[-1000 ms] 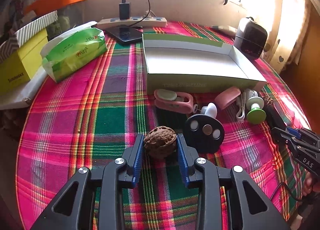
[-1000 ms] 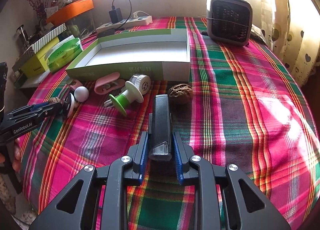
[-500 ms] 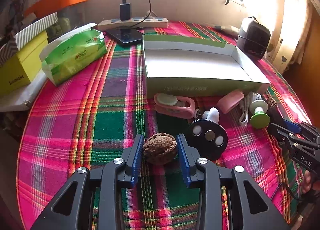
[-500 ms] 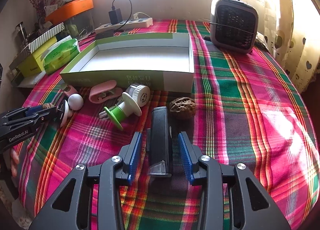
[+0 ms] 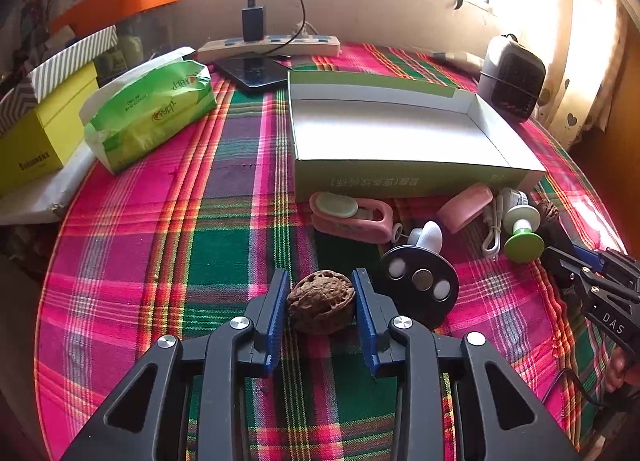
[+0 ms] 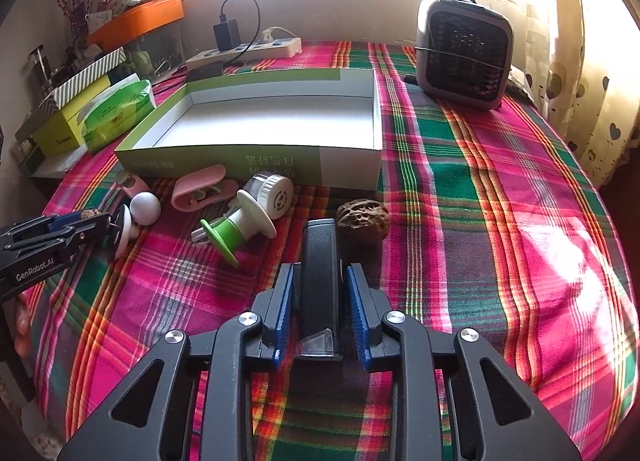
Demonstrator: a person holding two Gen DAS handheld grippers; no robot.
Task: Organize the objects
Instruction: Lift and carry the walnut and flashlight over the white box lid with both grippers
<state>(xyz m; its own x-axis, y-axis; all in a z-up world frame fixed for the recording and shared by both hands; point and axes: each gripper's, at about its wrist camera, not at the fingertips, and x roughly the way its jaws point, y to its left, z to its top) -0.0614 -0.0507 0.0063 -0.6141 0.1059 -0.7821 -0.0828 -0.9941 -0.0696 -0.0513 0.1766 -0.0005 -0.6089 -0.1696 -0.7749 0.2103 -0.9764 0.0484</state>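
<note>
My desk (image 6: pixel 500 197) (plaid-clothed) carries an open box (image 6: pixel 256 121), two walnuts (image 5: pixel 321 301), a tissue pack (image 5: pixel 148 109) and a small heater (image 6: pixel 464 51).

We look through the left wrist camera from just behind the left claw (image 5: pixel 322 301), low and close over the plaid-covered desk (image 5: pixel 224 261), tilted downward toward the shallow green-and-white cardboard box (image 5: pixel 400 133), which lies ahead and slightly right. Through the right wrist camera we sit just behind the right claw (image 6: pixel 318 301), equally low and tilted, with that box (image 6: pixel 260 121) ahead and slightly left. Both views share the box, the small clutter along its near wall, and the window wall beyond it. Each view catches the other claw at its edge.
</note>
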